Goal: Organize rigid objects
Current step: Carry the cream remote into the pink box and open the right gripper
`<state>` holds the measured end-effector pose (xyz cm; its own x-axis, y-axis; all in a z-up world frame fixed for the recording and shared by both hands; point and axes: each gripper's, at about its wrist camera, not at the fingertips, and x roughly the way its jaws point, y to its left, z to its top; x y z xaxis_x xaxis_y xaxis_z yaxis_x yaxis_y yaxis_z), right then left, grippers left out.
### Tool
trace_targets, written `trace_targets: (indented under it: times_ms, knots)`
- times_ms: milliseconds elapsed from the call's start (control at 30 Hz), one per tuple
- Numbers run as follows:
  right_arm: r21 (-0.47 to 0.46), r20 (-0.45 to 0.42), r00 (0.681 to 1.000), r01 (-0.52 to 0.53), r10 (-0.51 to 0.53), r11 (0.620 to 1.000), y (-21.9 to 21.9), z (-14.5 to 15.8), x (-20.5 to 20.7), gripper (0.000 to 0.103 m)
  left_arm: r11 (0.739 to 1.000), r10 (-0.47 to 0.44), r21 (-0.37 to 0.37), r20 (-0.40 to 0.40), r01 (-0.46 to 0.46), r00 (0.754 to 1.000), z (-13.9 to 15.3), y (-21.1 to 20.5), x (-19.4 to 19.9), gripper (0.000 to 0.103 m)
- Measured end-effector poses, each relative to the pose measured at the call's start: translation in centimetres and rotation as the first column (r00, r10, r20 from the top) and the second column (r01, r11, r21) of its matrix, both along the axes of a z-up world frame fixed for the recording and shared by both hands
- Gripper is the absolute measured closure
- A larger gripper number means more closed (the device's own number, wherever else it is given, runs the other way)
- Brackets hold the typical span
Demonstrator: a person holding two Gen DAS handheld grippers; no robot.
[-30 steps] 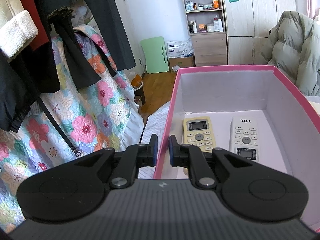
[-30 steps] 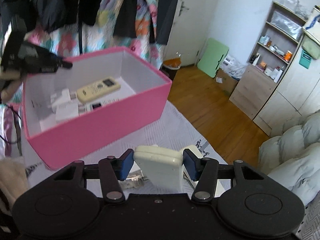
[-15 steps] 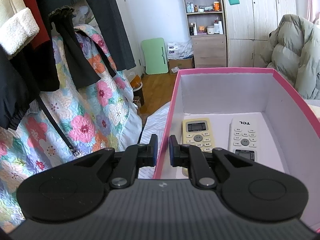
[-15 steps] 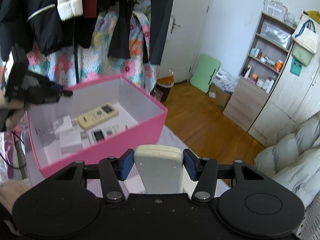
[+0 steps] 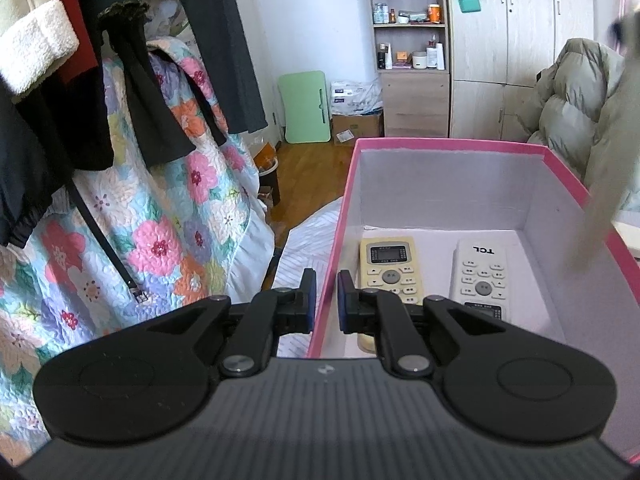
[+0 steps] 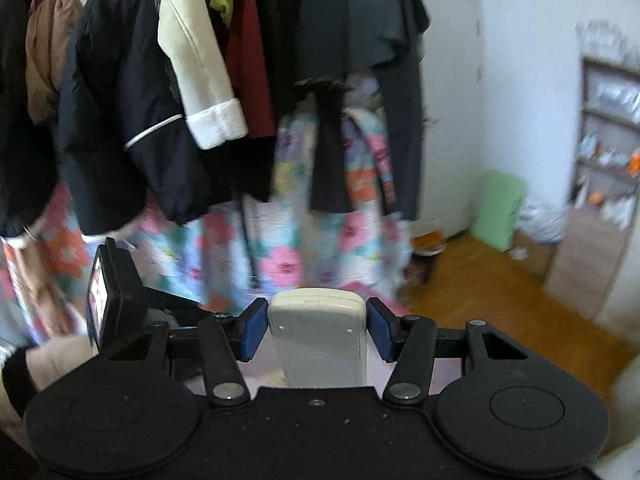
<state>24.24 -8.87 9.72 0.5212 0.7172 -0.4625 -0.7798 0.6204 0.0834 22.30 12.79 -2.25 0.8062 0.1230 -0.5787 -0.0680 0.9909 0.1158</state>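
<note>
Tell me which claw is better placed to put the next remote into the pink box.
Right: the right claw already grips a cream remote, while the left claw is clamped on the pink box wall.

Ahead of the left gripper [image 5: 323,296], a white quilted bed cover [image 5: 310,240] carrying an open pink box [image 5: 448,145], near wall pinched between the fingers. On the box floor, just past the fingertips: a cream remote [image 5: 390,268] beside a white TCL remote [image 5: 482,276], side by side, apart.
</note>
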Motion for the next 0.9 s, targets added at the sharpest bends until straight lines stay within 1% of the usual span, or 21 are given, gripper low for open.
trace_targets:
  times_ms: [100,167,233,267,333,400,500,533,600,900]
  knots:
    - [0.058,-0.08,0.997,-0.015,0.02,0.998,2.8,-3.5,1.4,0.045,1.0,0.003,-0.027,-0.007,-0.003,1.0,0.2,0.4,0.1,0.094]
    - [0.09,-0.127,0.991,-0.019,0.03,0.996,3.8,-5.9,1.8,0.045,0.999,0.006,-0.032,-0.006,-0.007,1.0,0.2,0.4,0.2,0.094]
    - [0.097,-0.171,0.985,-0.018,0.034,0.995,4.0,-7.7,1.6,0.044,1.0,0.005,-0.026,-0.004,-0.005,1.0,0.1,0.3,0.2,0.094]
    - [0.11,-0.17,0.985,-0.01,0.029,0.994,3.6,-8.4,1.1,0.044,1.0,0.004,-0.026,-0.002,-0.004,1.0,0.1,0.4,0.2,0.094]
    - [0.116,-0.183,0.982,-0.019,0.04,0.993,2.6,-8.7,0.4,0.044,0.999,0.001,-0.046,0.001,-0.001,1.0,0.1,0.7,0.1,0.094]
    - [0.088,-0.21,0.976,-0.035,0.053,0.995,1.8,-9.0,-0.2,0.044,0.999,-0.003,-0.054,0.005,0.003,1.0,0.1,0.8,0.1,0.094]
    - [0.005,-0.209,0.975,-0.079,0.079,0.997,1.9,-9.6,-1.6,0.044,0.999,-0.002,-0.04,0.011,0.003,1.0,0.0,0.6,0.1,0.094]
    - [-0.028,-0.211,0.974,-0.093,0.085,0.995,2.1,-9.9,-2.0,0.044,0.999,-0.001,-0.047,0.011,0.002,1.0,0.0,0.6,0.1,0.094]
    - [-0.066,-0.209,0.973,-0.115,0.099,0.991,2.5,-10.5,-2.4,0.044,0.998,0.0,-0.059,0.011,0.001,1.0,0.0,0.7,0.1,0.094]
    - [-0.111,-0.256,0.952,-0.204,0.17,0.973,4.2,-11.5,-1.9,0.046,0.998,0.0,-0.06,0.009,0.001,1.0,0.1,0.7,0.1,0.093]
